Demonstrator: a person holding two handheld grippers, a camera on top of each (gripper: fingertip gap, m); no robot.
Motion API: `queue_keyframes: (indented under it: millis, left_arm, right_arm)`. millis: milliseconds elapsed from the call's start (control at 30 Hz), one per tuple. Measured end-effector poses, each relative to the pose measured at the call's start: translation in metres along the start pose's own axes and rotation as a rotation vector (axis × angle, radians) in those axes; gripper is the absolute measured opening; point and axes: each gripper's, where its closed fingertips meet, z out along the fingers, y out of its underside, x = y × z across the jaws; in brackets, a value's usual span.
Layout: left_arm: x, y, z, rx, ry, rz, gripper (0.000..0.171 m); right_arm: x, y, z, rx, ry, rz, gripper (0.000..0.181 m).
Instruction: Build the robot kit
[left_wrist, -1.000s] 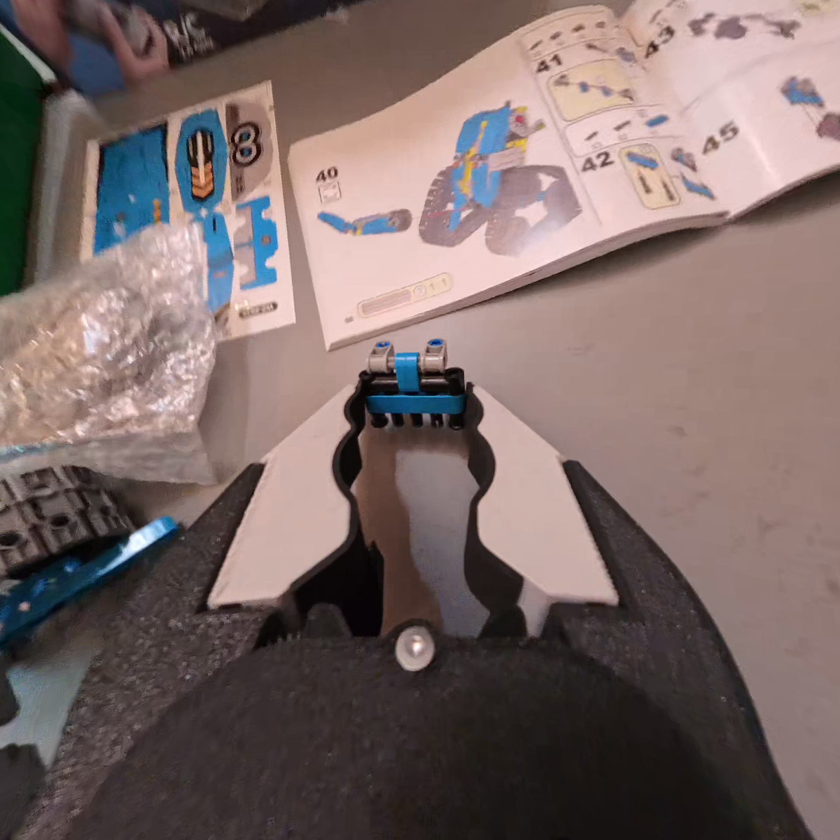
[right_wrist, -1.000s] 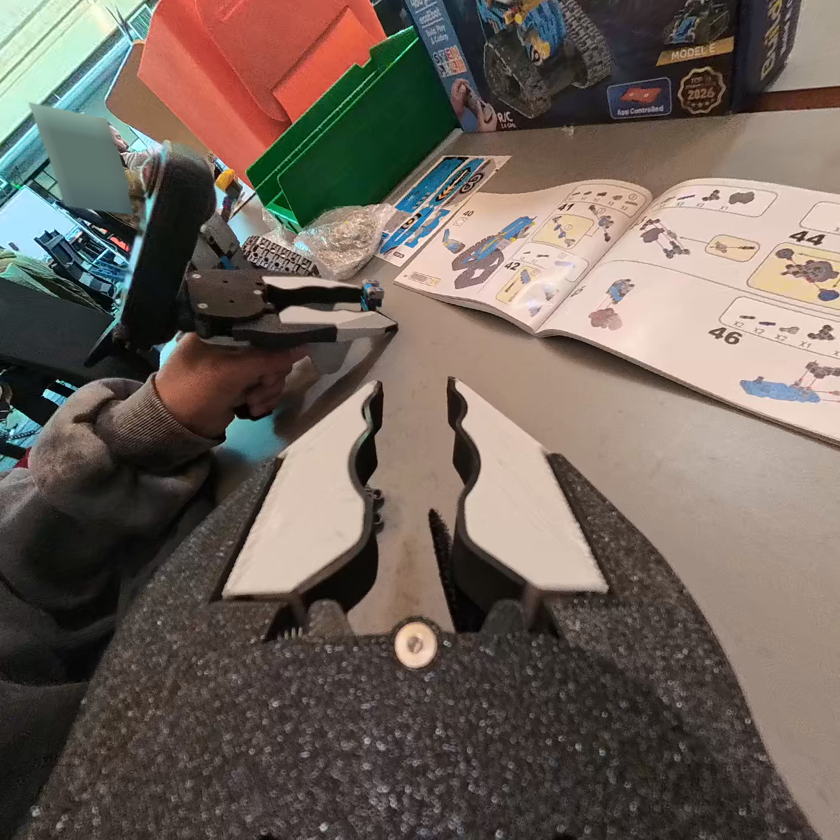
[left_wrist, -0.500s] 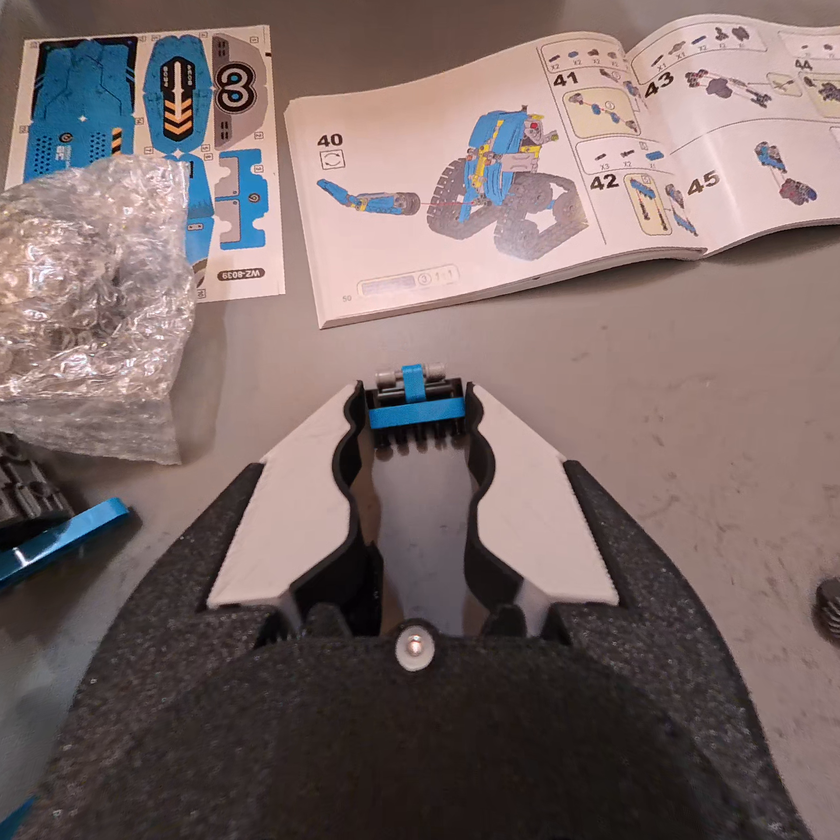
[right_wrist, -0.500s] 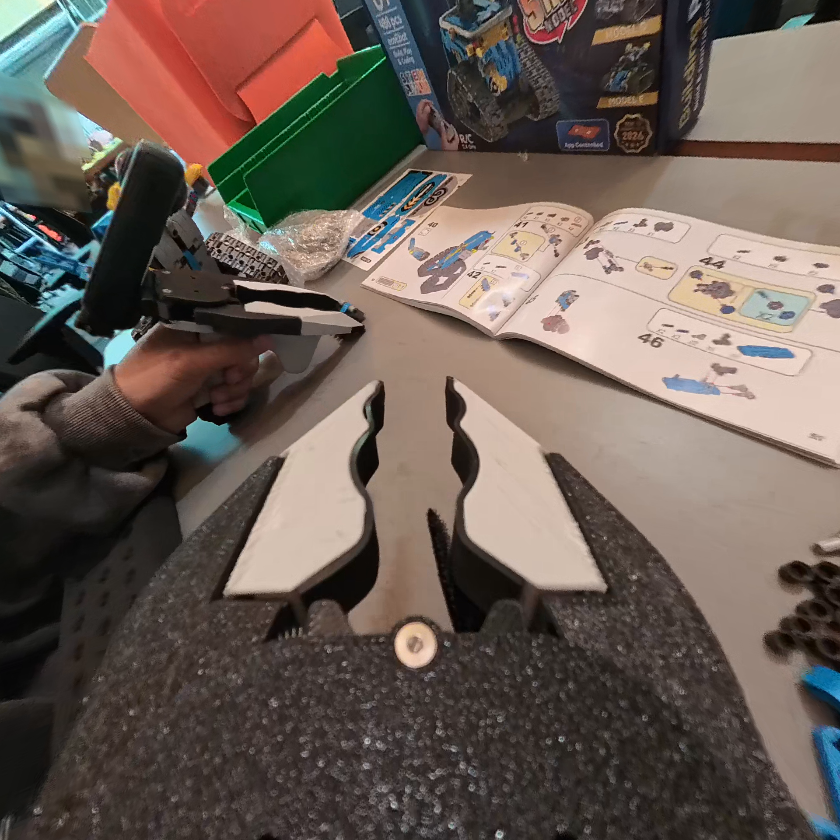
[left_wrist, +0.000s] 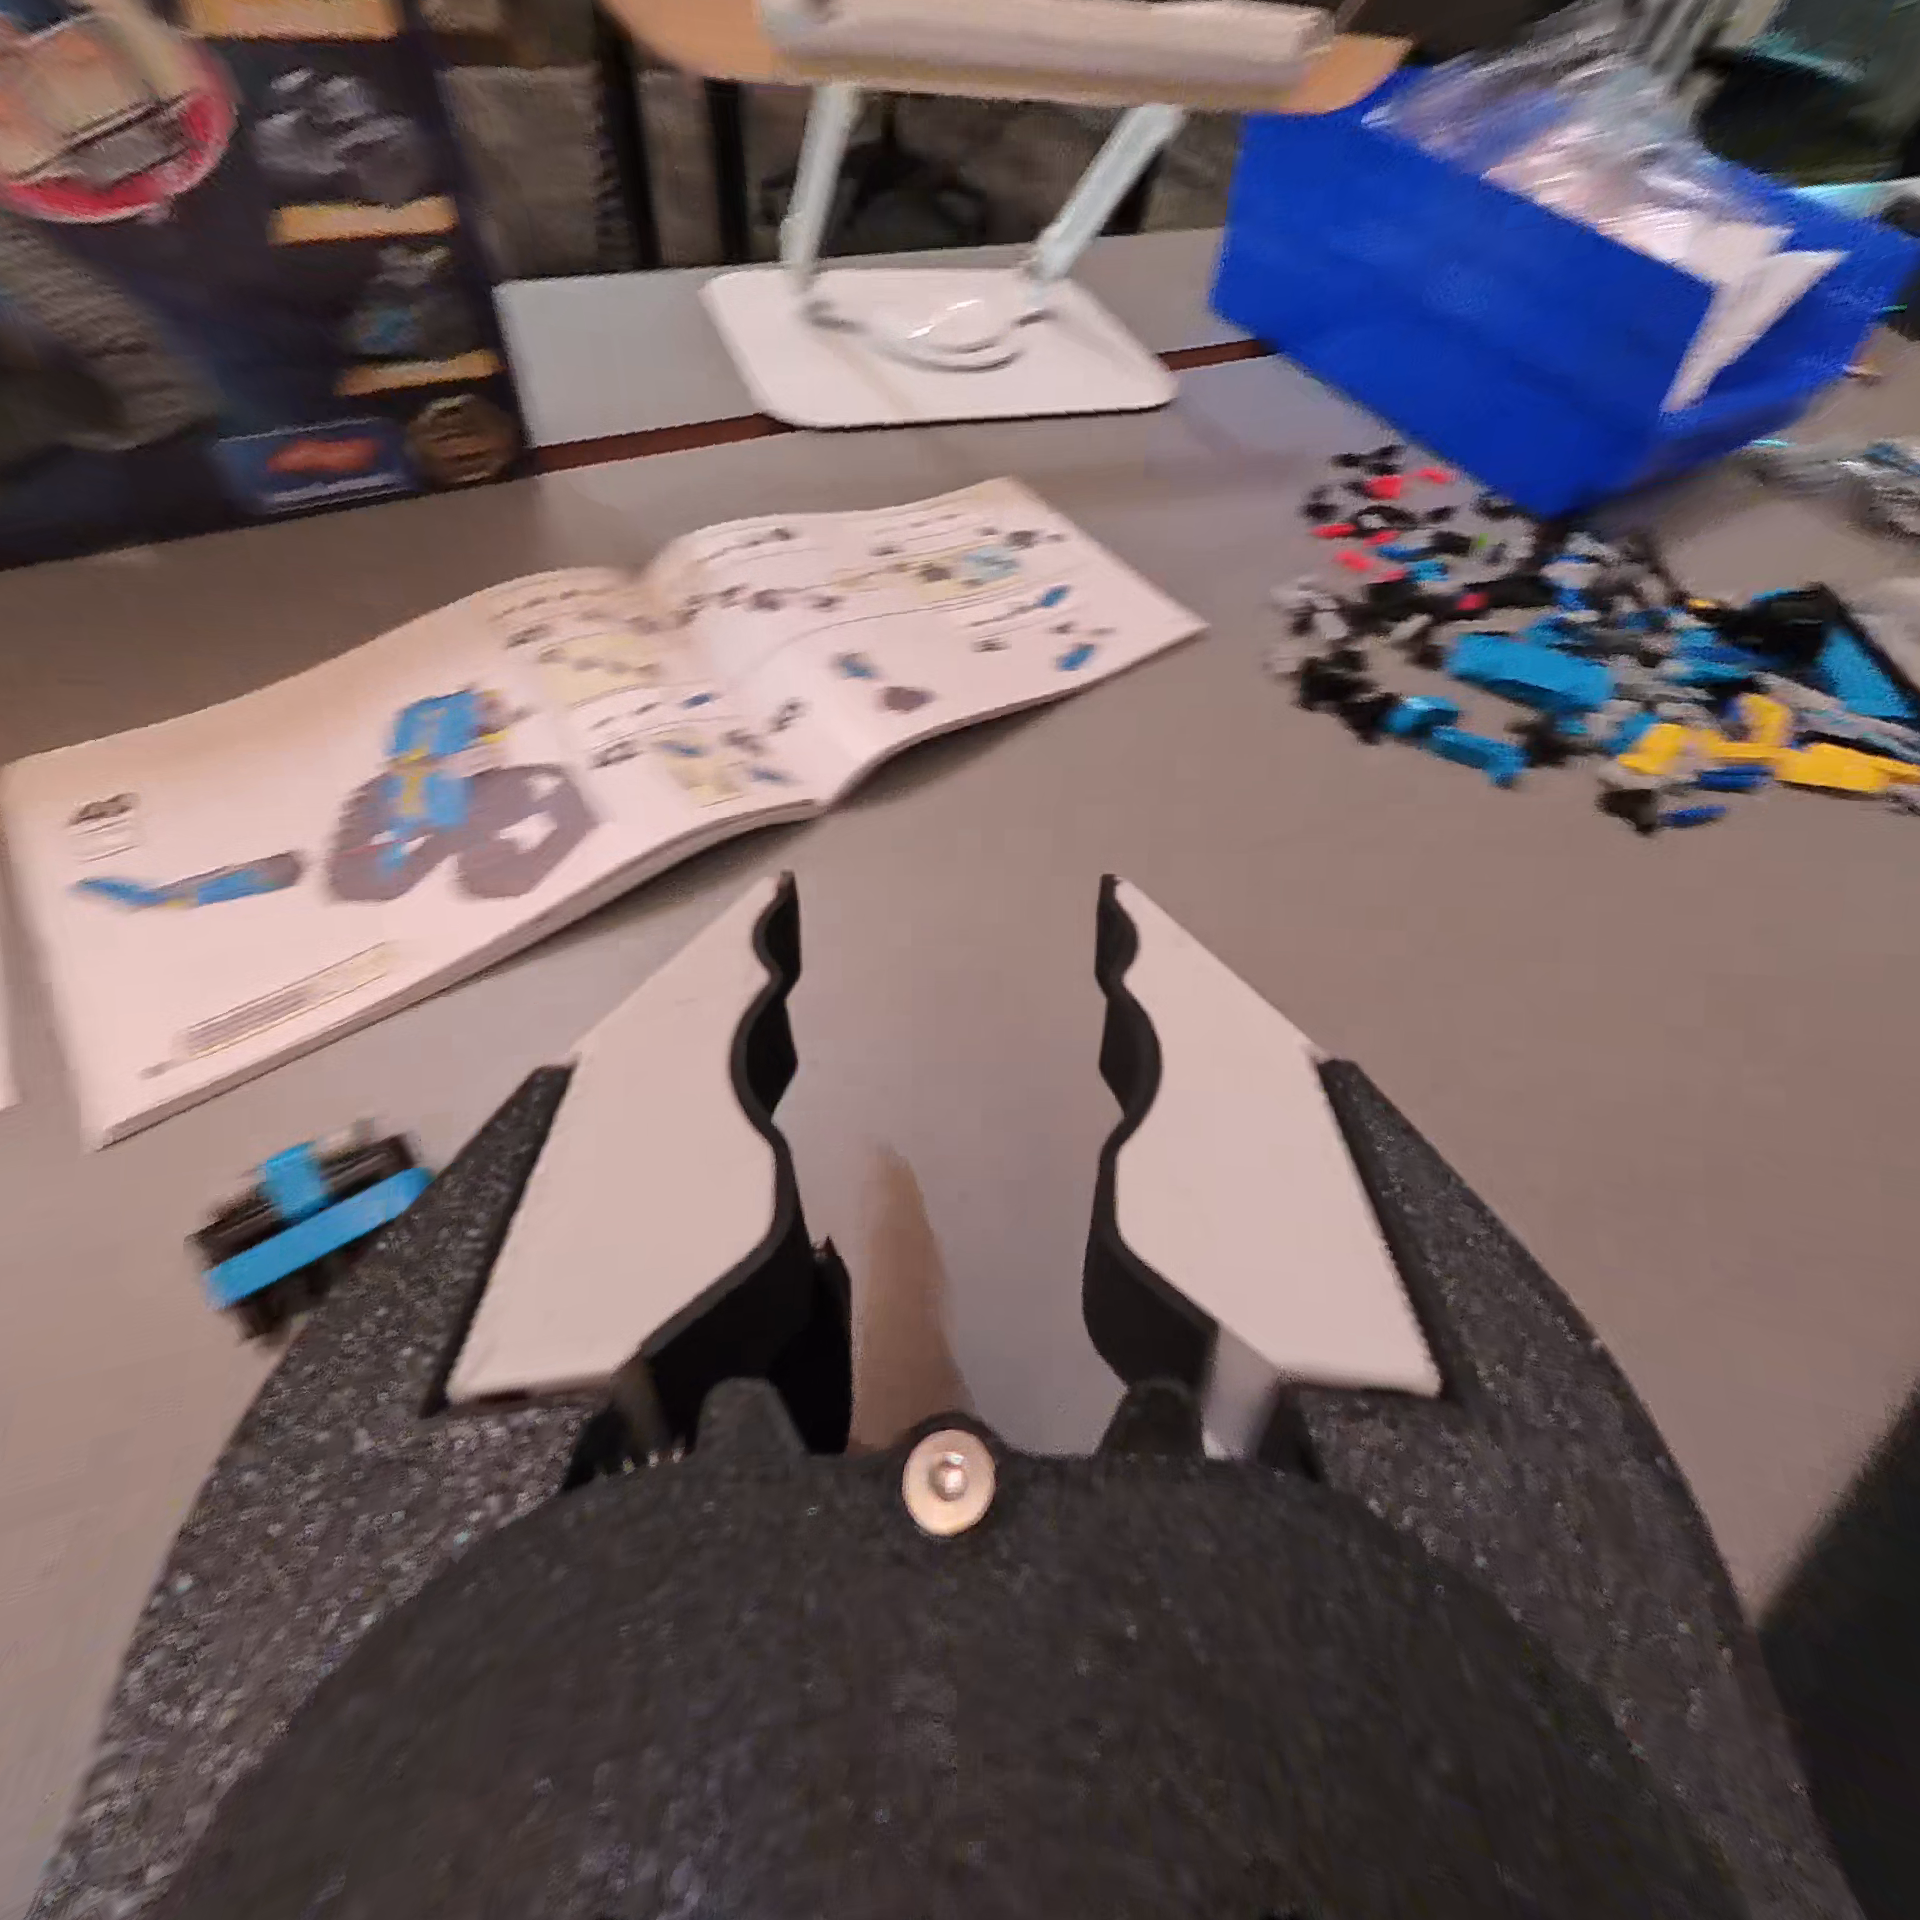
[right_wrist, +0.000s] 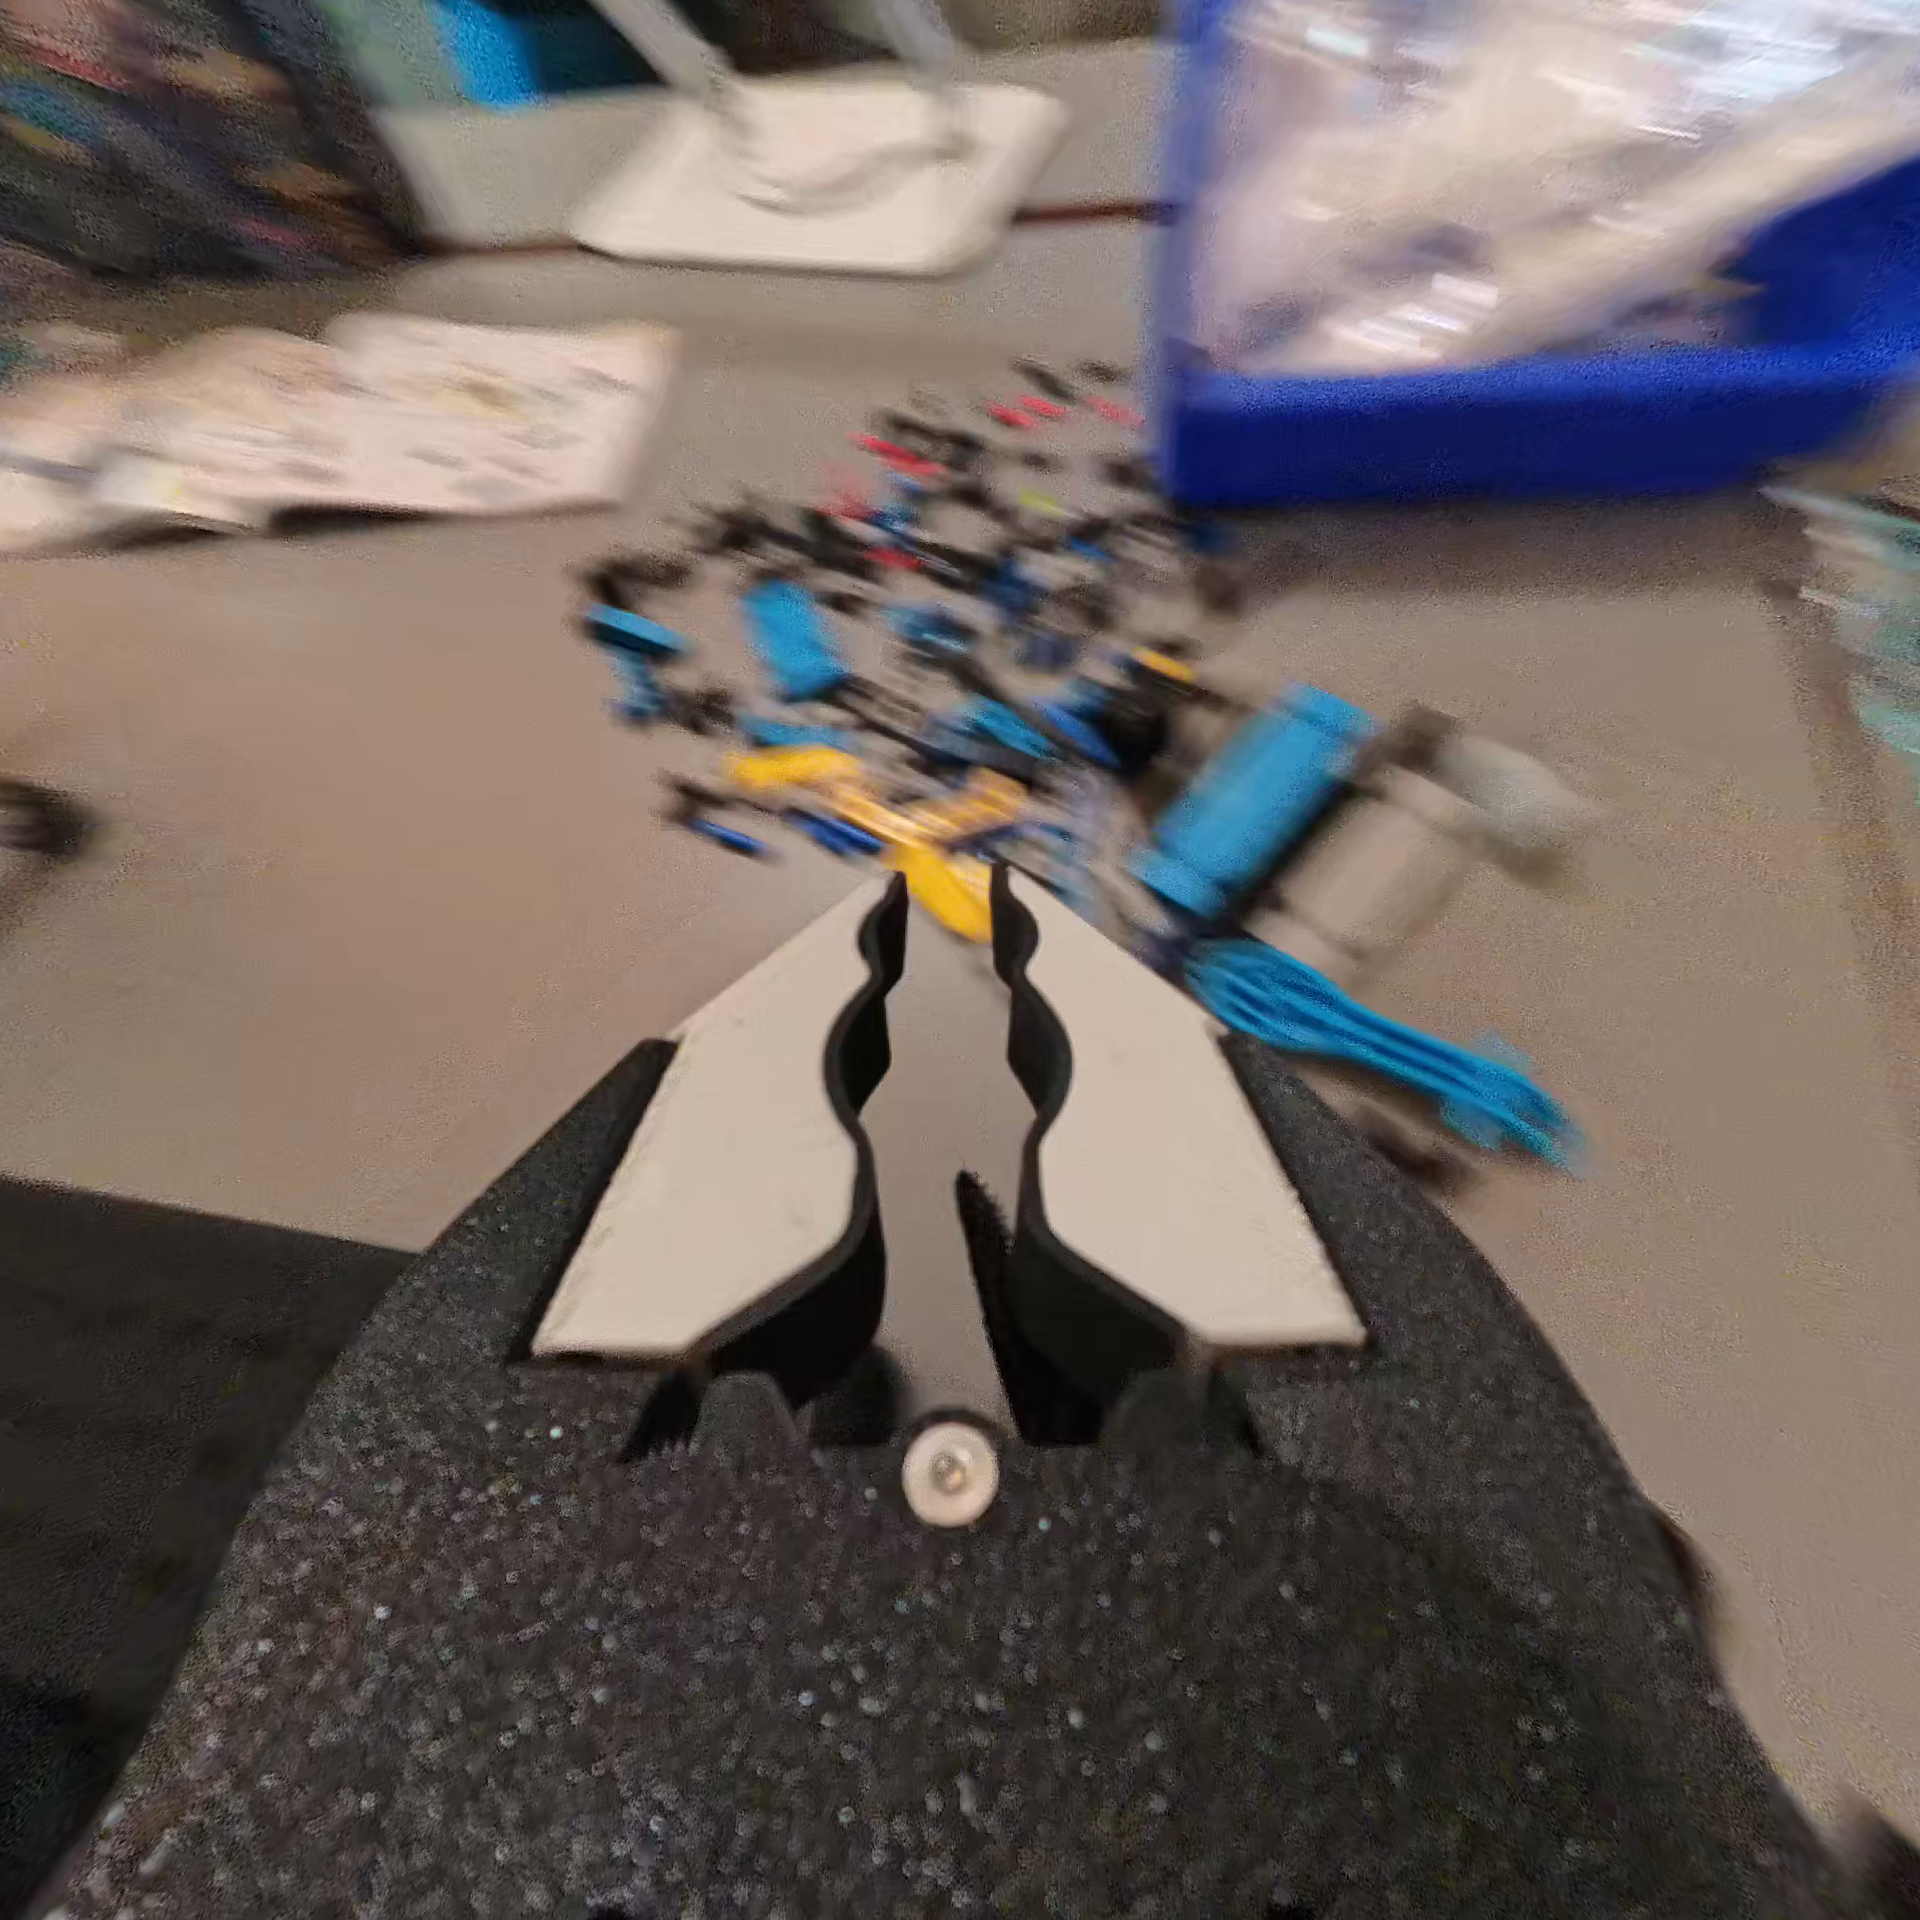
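My left gripper (left_wrist: 943, 894) is open and empty above the grey table. The small blue and black brick assembly (left_wrist: 301, 1221) lies on the table just left of its left finger. An open instruction booklet (left_wrist: 499, 758) lies ahead to the left. My right gripper (right_wrist: 945, 894) is open with a narrow gap and holds nothing. It points at a pile of loose blue, black, red and yellow bricks (right_wrist: 914, 665), with a yellow piece (right_wrist: 951, 878) just past its fingertips. The right wrist view is blurred by motion.
A blue bin (left_wrist: 1538, 301) with plastic bags stands at the back right and also shows in the right wrist view (right_wrist: 1507, 416). The brick pile (left_wrist: 1558, 665) lies in front of it. A white stand base (left_wrist: 935, 343) and a dark printed box (left_wrist: 239, 291) stand at the back. The left gripper's tips are roughly 40 centimetres from the right gripper's. From my right tips it is roughly 9 centimetres to the yellow piece (right_wrist: 951, 878); from my left, 35 centimetres. The left camera catches it too, in the left wrist view (left_wrist: 1838, 757).
My left gripper has opened, let go of the blue and black assembly on the table and swung right. My right gripper has swung right from the booklet to the brick pile.
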Motion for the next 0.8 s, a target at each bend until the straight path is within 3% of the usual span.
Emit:
queue_keyframes:
  millis: [67, 167, 233, 367, 500, 700, 800]
  left_arm:
    - [0.022, 0.000, 0.001, 0.017, 0.039, 0.065, 0.056]
    - [0.032, 0.008, 0.003, -0.003, 0.032, 0.147, 0.056]
    - [0.026, 0.011, 0.003, -0.005, 0.020, 0.131, 0.055]
    - [0.017, 0.007, -0.001, 0.015, 0.050, 0.021, 0.055]
    - [0.015, 0.007, -0.002, 0.020, 0.047, 0.017, 0.054]
    - [0.015, 0.009, -0.001, 0.012, 0.044, 0.021, 0.054]
    - [0.012, 0.008, -0.001, 0.013, 0.047, -0.005, 0.053]
  right_arm:
    - [0.048, 0.026, -0.021, -0.065, 0.131, 0.015, 0.020]
    - [0.068, 0.050, -0.034, -0.102, 0.153, 0.008, 0.046]
    - [0.078, 0.065, -0.030, -0.145, 0.192, -0.008, 0.045]
    - [0.091, 0.077, -0.016, -0.153, 0.212, 0.024, 0.041]
    - [0.103, 0.079, -0.003, -0.170, 0.244, 0.000, 0.038]
    - [0.113, 0.081, -0.005, -0.177, 0.279, 0.023, 0.007]
    - [0.081, 0.070, -0.012, -0.175, 0.231, -0.047, 0.008]
